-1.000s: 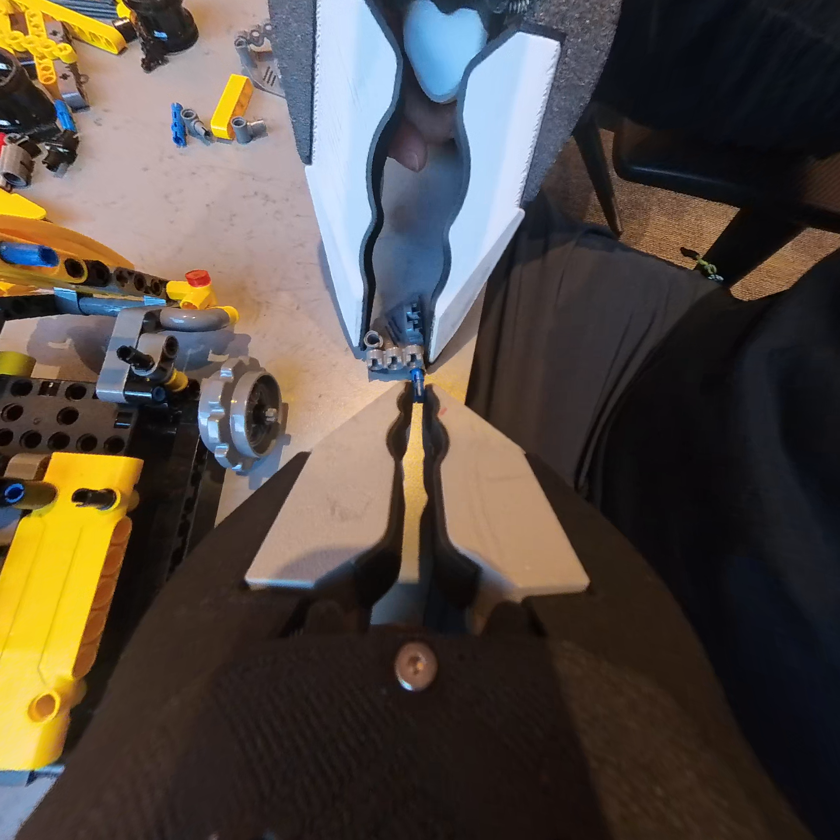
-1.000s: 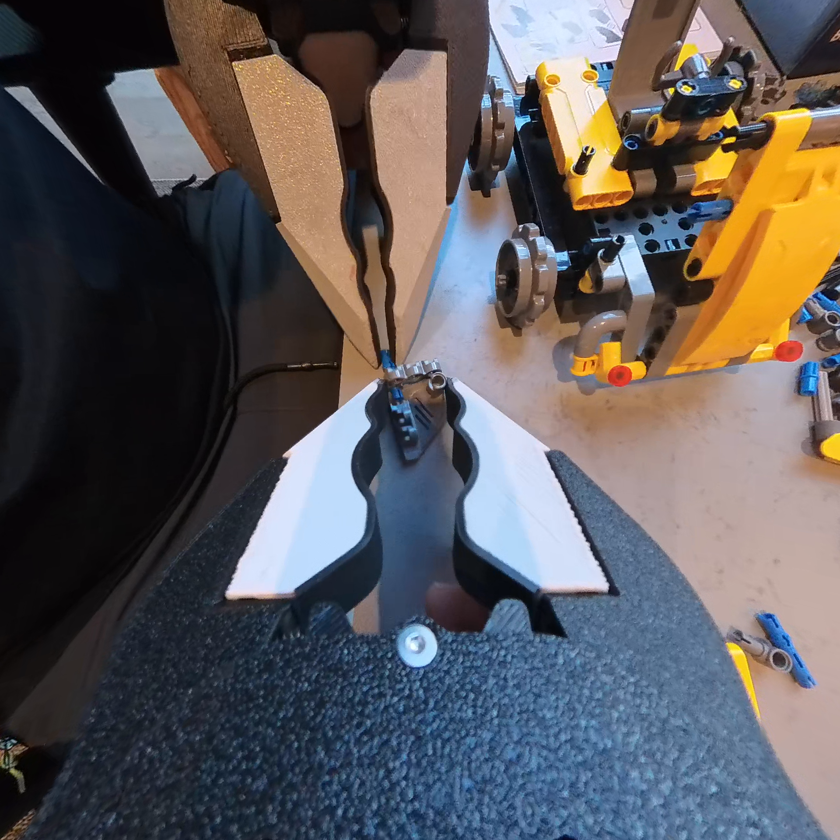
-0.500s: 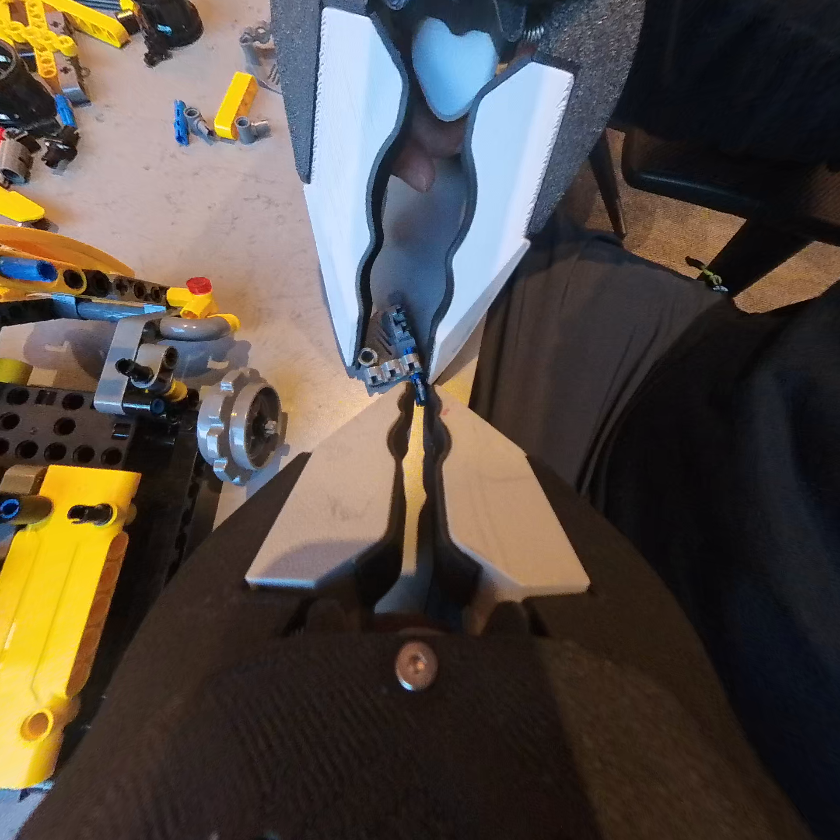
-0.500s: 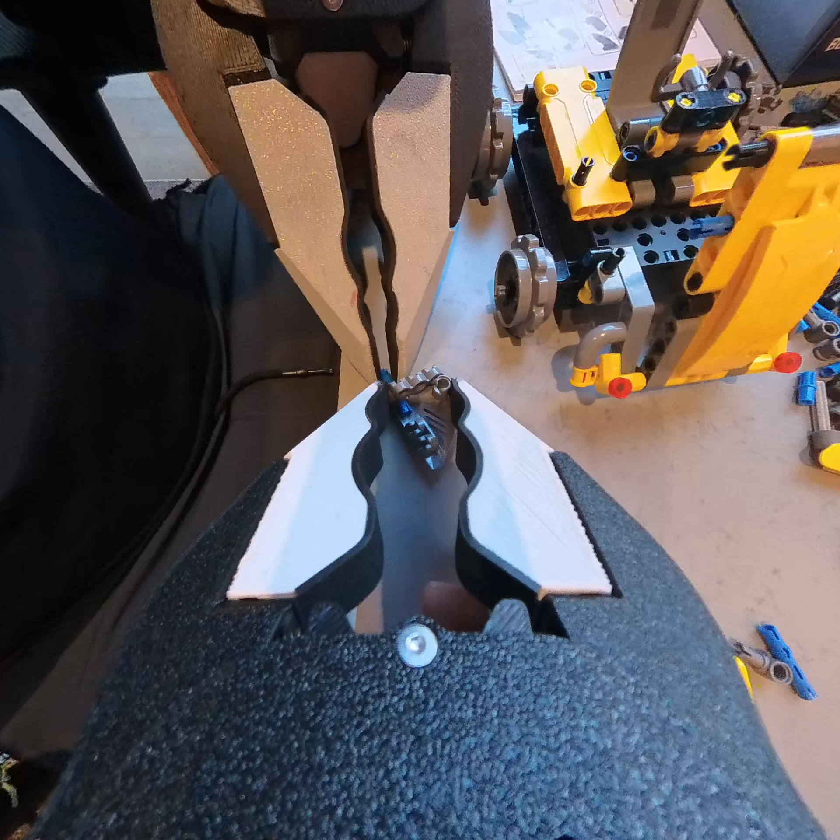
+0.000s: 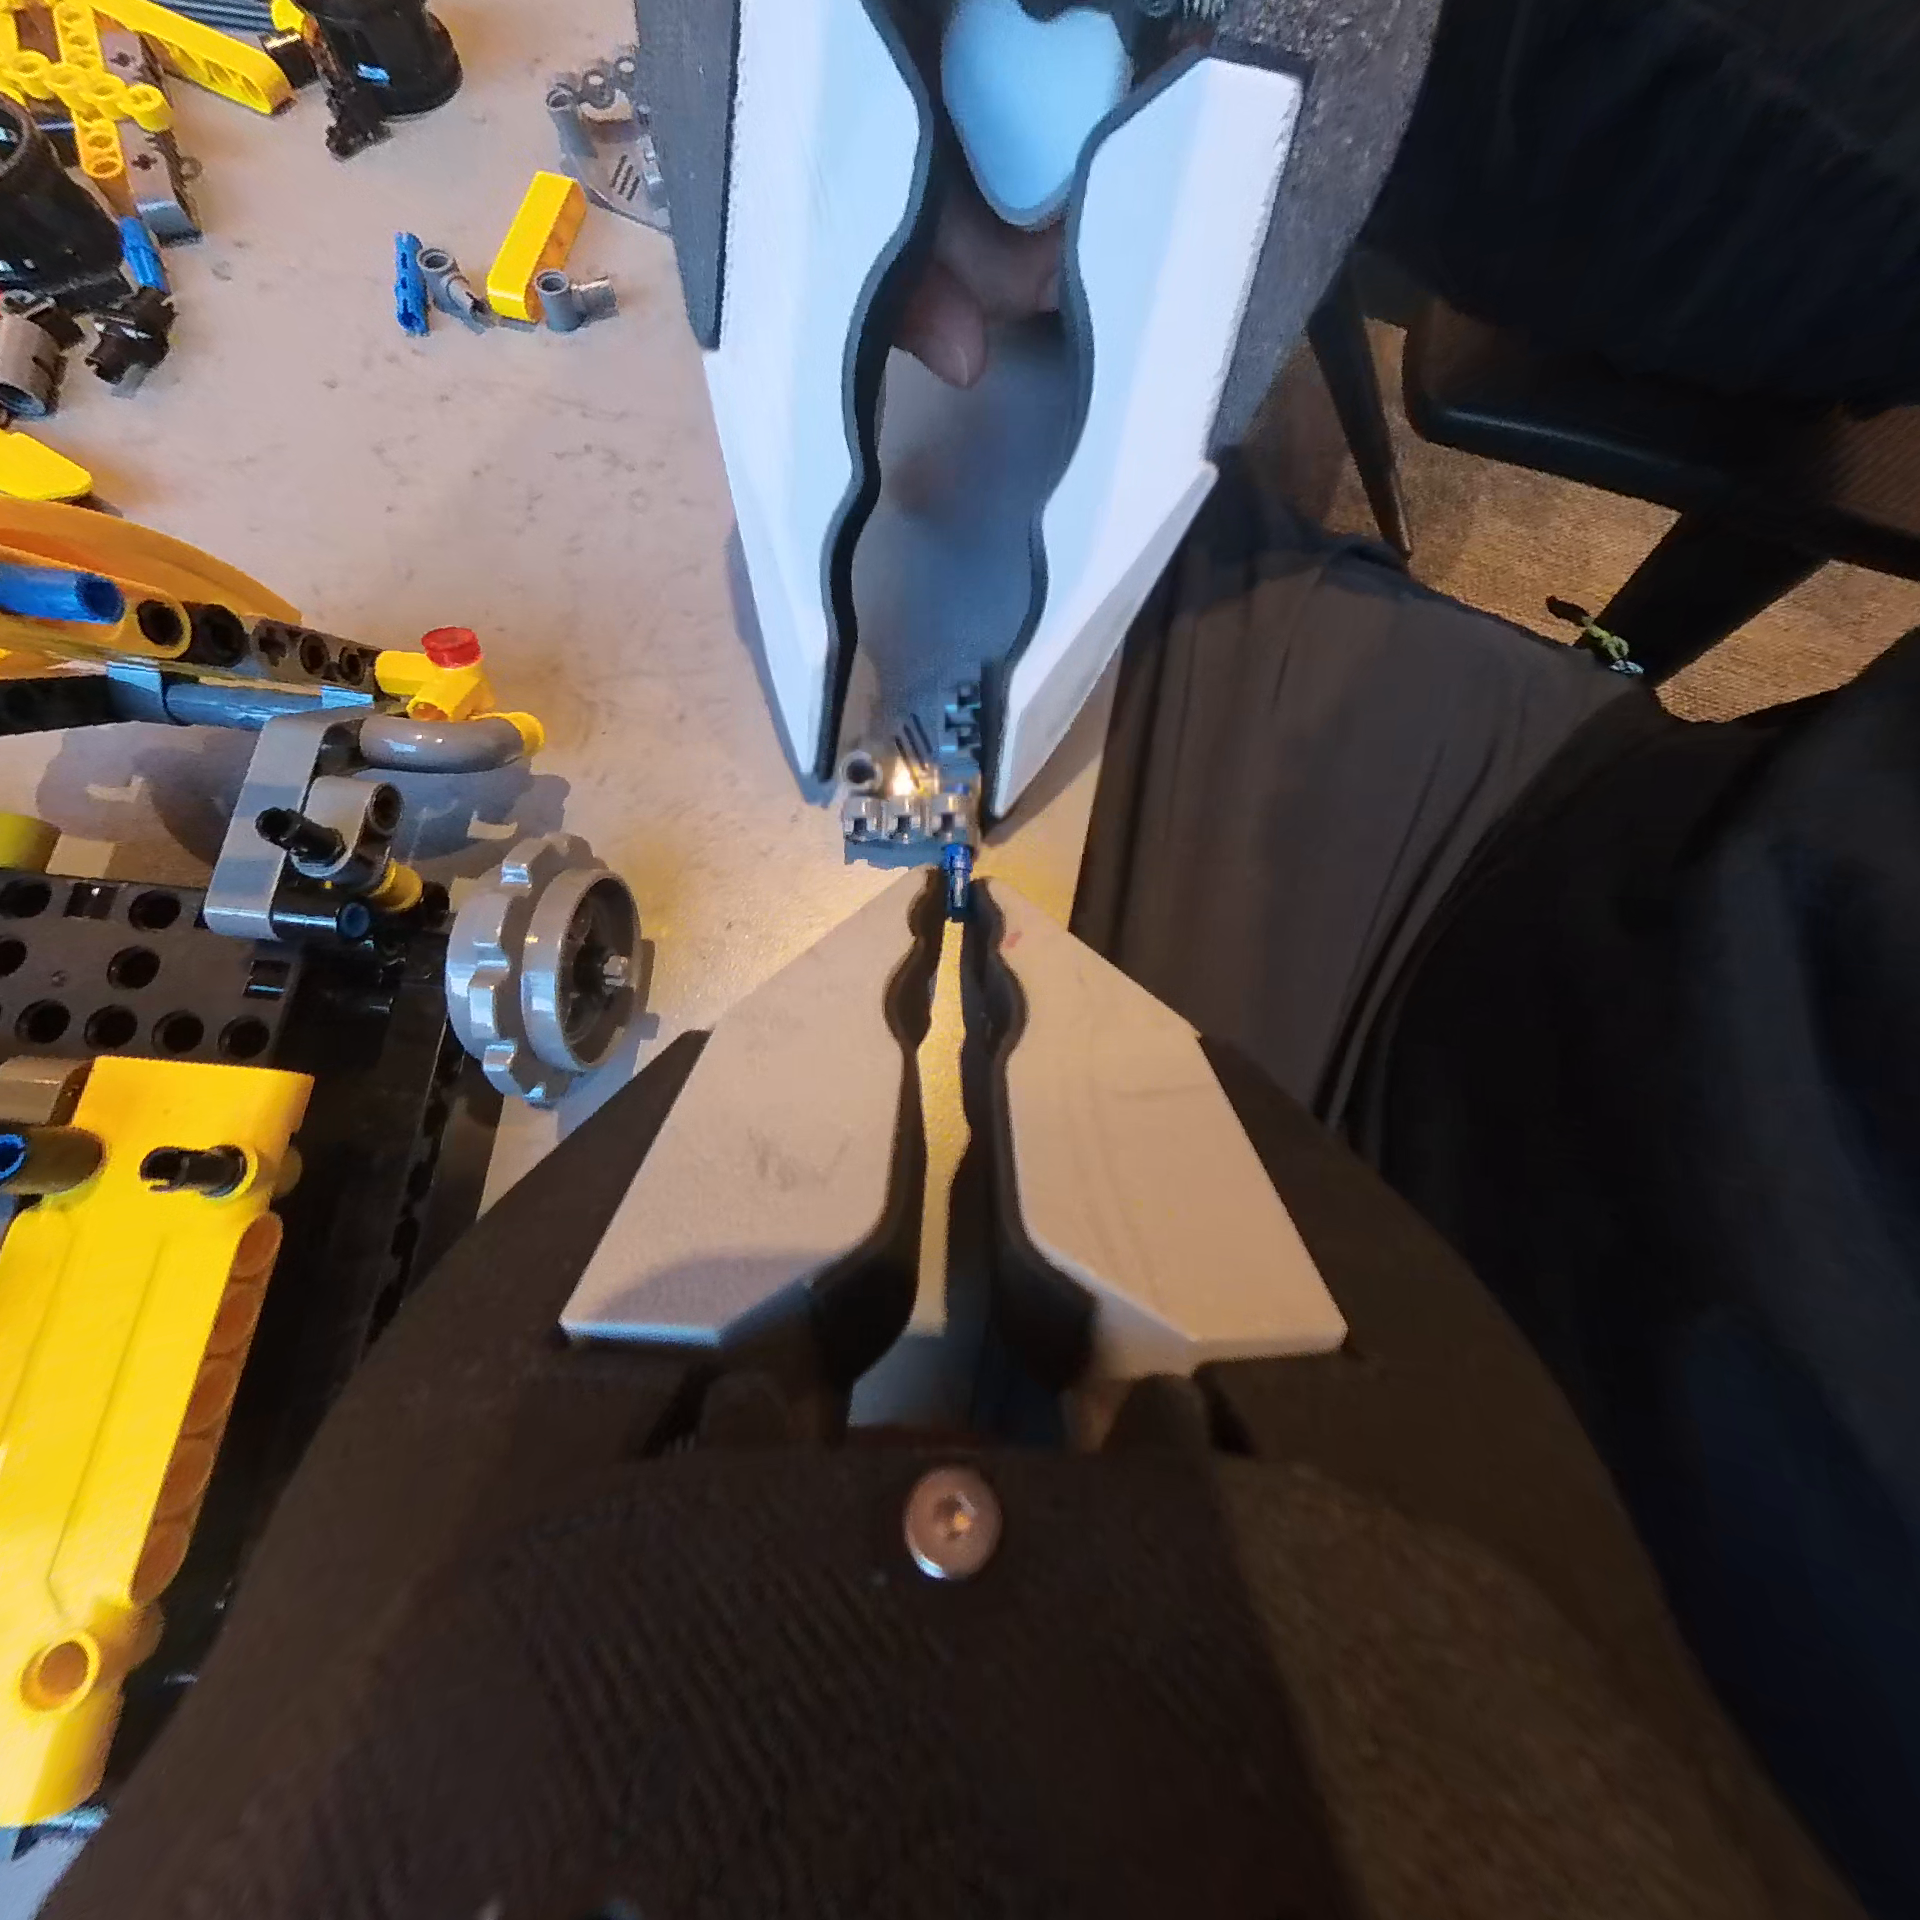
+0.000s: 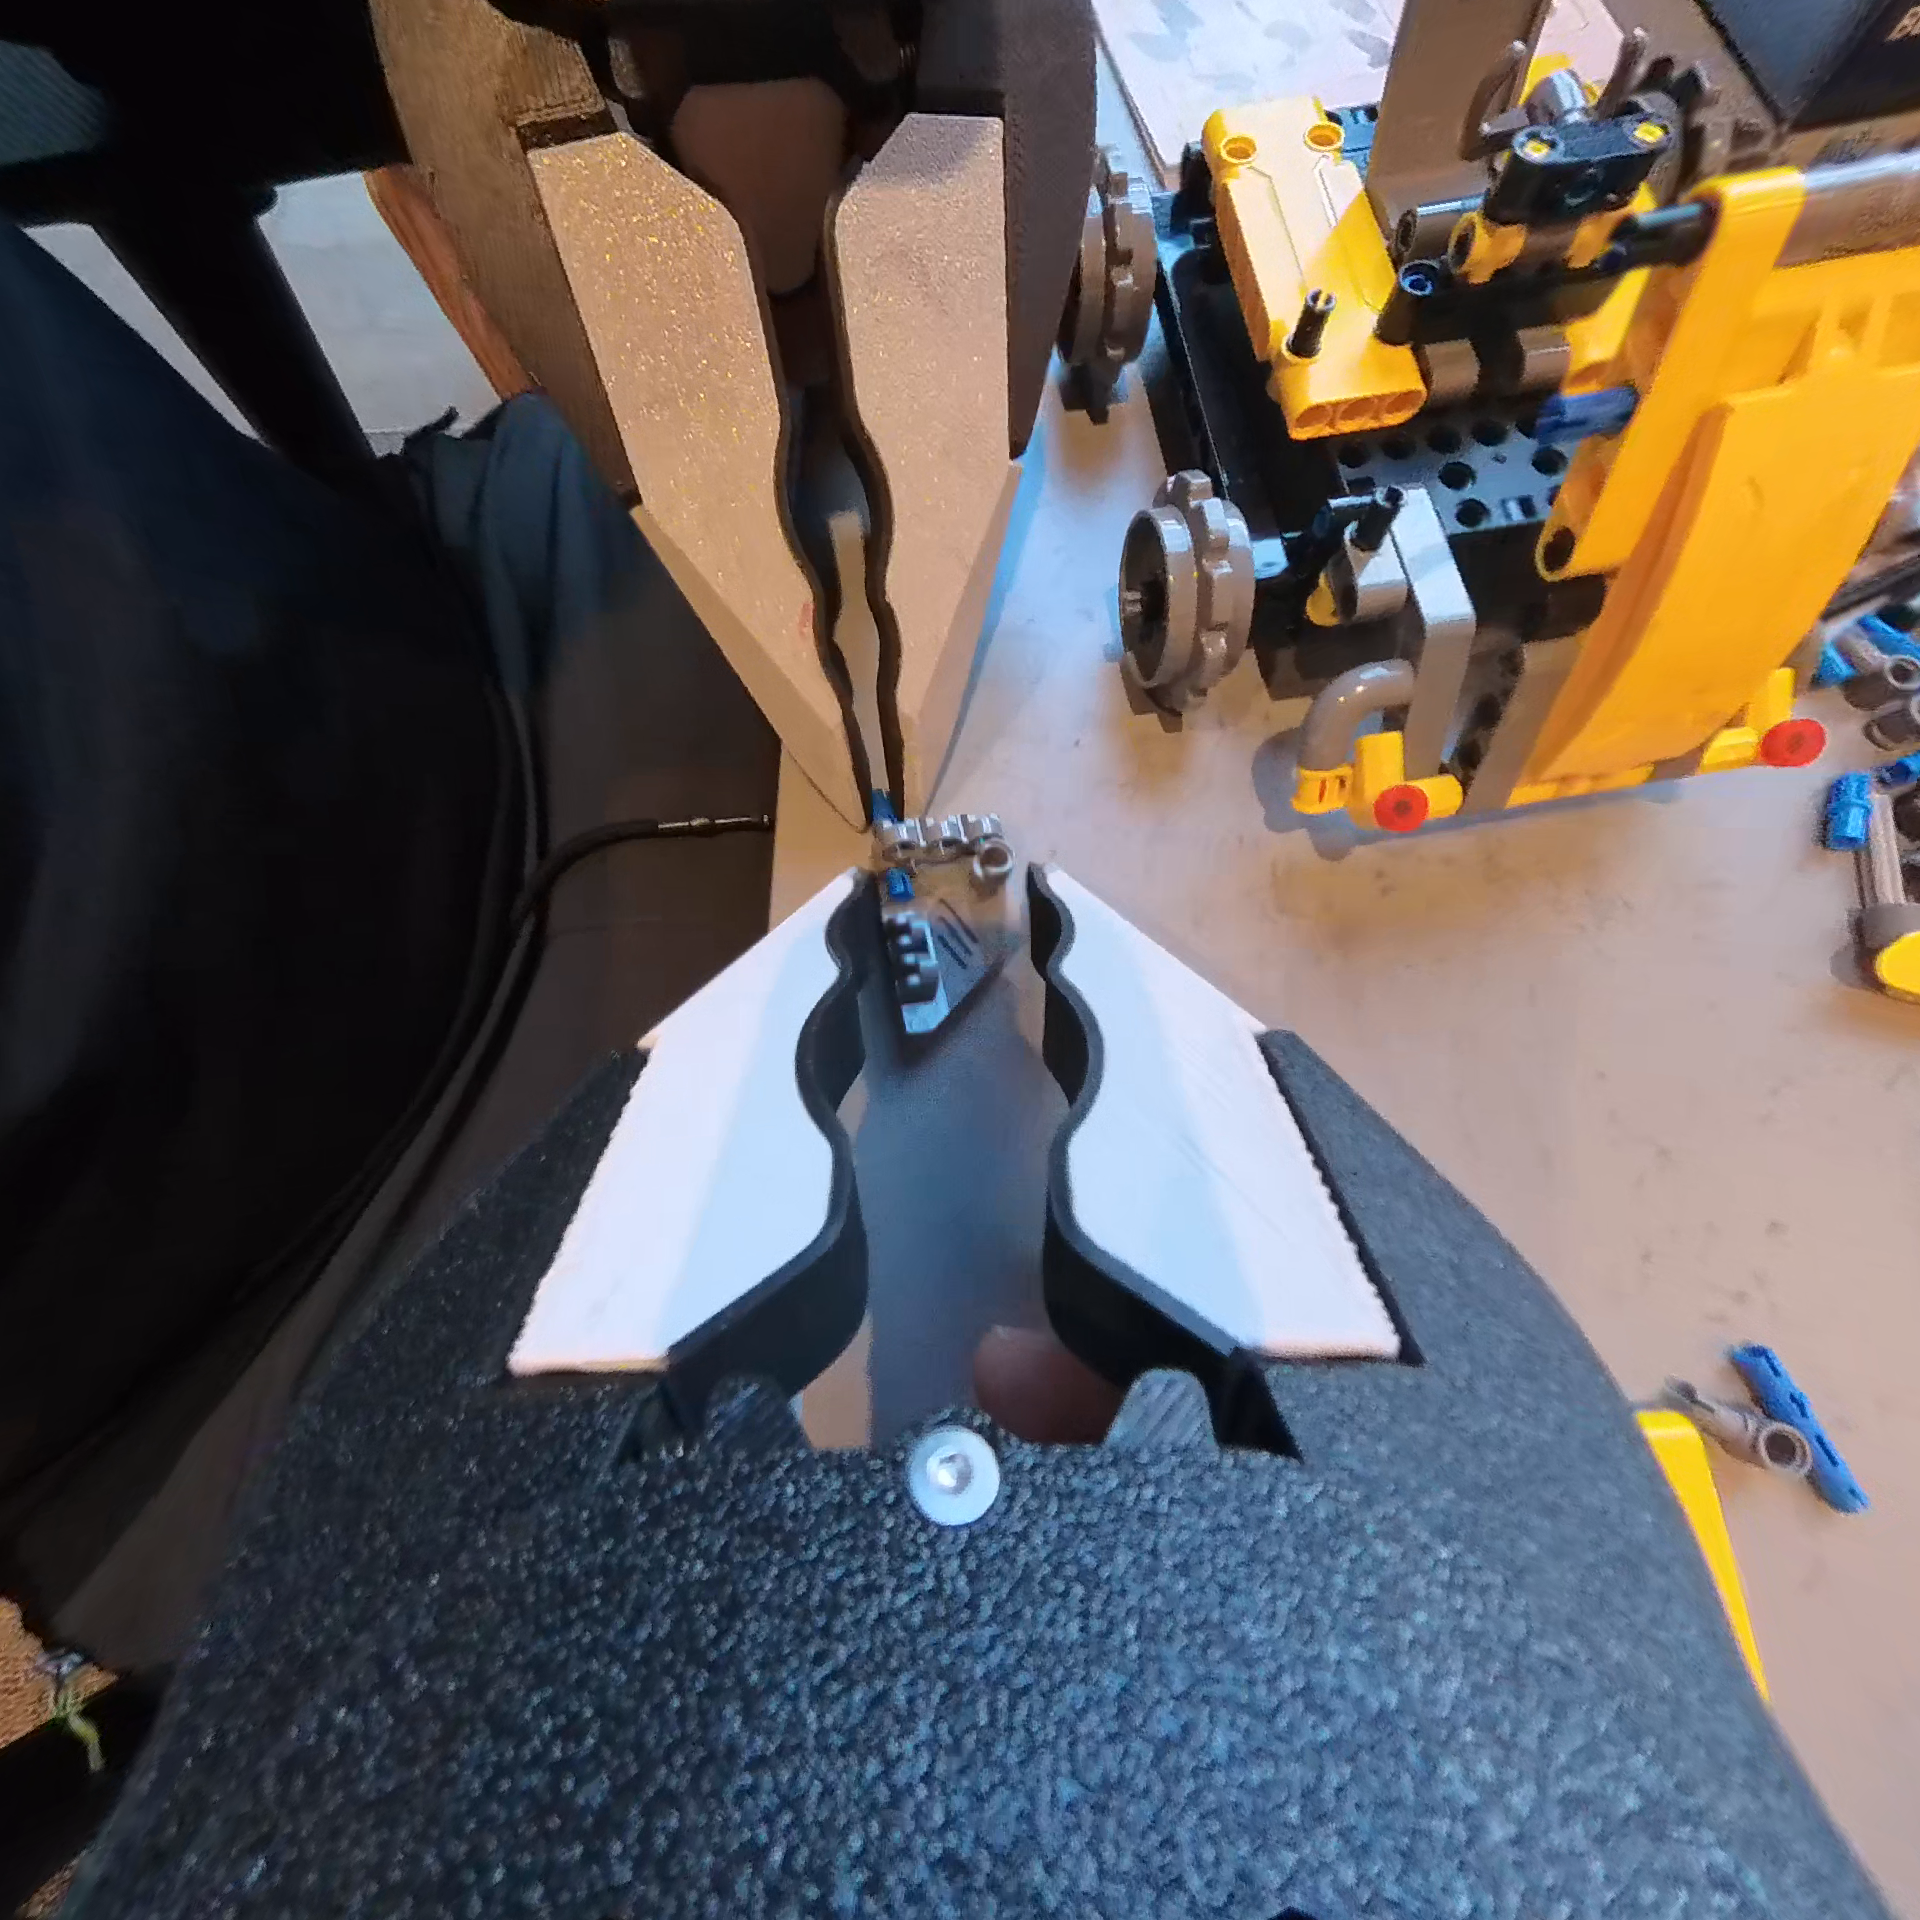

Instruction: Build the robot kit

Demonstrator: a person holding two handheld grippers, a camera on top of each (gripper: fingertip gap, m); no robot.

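My left gripper (image 5: 954,896) with grey fingers is shut on a small blue pin (image 5: 955,881). The pin's tip meets the end hole of a grey building-toy piece (image 5: 912,808) that the white-fingered right gripper (image 5: 906,800) holds opposite it. In the right wrist view my right gripper (image 6: 943,871) is shut on that grey piece (image 6: 940,914), a dark panel with a row of light grey holes at the tips. The left gripper (image 6: 878,805) comes in from above with the blue pin (image 6: 883,802). Both meet over the table's edge (image 6: 790,831).
A yellow and black toy vehicle (image 6: 1558,436) with grey toothed wheels (image 5: 551,966) stands on the beige table (image 5: 468,468). Loose blue, grey and yellow parts (image 5: 509,265) lie beyond it and at the right (image 6: 1766,1439). A person's dark clothing (image 5: 1558,1039) and a chair (image 5: 1558,436) are beside the table. Less than 4 cm separates the two grippers' tips.
The right gripper has tilted its grey piece slightly, then levelled it again. The pin stays against the piece's end hole. Both grippers remain shut and nearly still.
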